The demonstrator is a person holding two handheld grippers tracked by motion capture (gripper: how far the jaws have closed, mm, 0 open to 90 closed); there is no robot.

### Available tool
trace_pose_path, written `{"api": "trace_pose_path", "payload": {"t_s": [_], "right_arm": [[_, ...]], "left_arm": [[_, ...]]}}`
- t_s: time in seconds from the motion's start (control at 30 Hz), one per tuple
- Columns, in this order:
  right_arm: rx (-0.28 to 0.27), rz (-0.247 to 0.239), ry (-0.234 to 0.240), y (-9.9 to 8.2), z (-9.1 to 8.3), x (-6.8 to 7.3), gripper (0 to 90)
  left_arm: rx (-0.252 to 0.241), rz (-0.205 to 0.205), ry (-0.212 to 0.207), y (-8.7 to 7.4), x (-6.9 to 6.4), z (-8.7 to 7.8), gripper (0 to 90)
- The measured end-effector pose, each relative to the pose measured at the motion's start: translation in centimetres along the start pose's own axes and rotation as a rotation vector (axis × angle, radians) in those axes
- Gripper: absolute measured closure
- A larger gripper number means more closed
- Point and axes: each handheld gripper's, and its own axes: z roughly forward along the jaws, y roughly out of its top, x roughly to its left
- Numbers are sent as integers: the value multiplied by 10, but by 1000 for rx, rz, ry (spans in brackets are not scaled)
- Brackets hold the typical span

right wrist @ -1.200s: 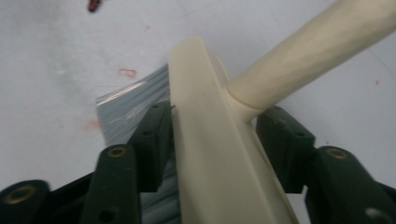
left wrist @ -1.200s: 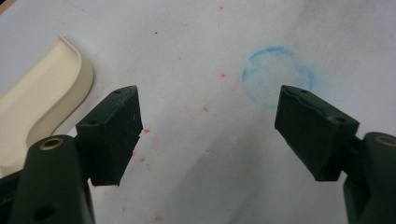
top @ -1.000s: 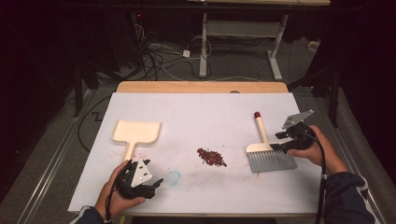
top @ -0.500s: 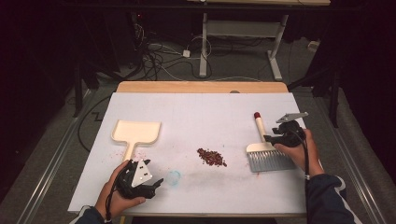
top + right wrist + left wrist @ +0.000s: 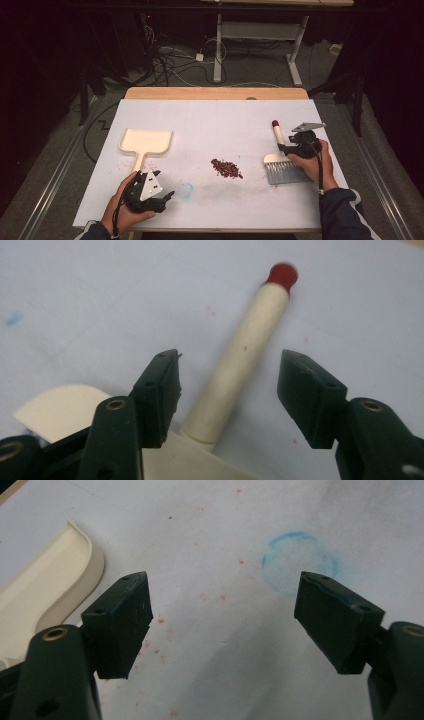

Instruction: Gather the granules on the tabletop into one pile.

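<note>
My right hand-held gripper hangs low over the handle of the brush, at the right side of the white counter. In the right gripper view the hand-held gripper has its jaws spread wide, one on each side of the cream handle of the brush, with a clear gap to either jaw, so nothing is gripped. The handle ends in a red cap that points away from me, and the pale head of the brush spreads out just under the jaws. From above, the grey bristles point toward my side of the counter, next to my right hand.

My left hand-held gripper sits near the front left edge of the counter, resting in my left hand, its jaws pointing toward the middle. In the left gripper view the hand-held gripper is wide open with bare counter between the jaws. A faint blue ring mark lies just ahead of it, and small red specks dot the surface. The cream dustpan lies flat just beyond my left hand, its handle toward me and its tray away; its rounded edge shows beside the left jaw.

A small pile of dark red crumbs sits near the middle of the counter, between the dustpan and the brush and apart from both.
</note>
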Motion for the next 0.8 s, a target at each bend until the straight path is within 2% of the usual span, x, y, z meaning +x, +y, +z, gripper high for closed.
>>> {"api": "trace_pose_path", "payload": {"t_s": [0.13, 0.27, 0.47, 0.6, 0.8], "right_arm": [[-87, 21, -18, 6, -13, 3, 362], [-180, 65, -31, 11, -26, 6, 319], [-293, 85, 8, 13, -43, 10, 297], [-330, 56, 14, 15, -52, 14, 301], [-374, 22, -5, 14, -65, 21, 282]], "left_arm": [[-7, -1, 4, 0, 0, 0, 221], [-6, 2, 2, 0, 0, -1, 220], [-6, 1, 4, 0, 0, -2, 220], [-5, 3, 5, 0, 0, -2, 220], [-8, -1, 6, 0, 0, -2, 220]]}}
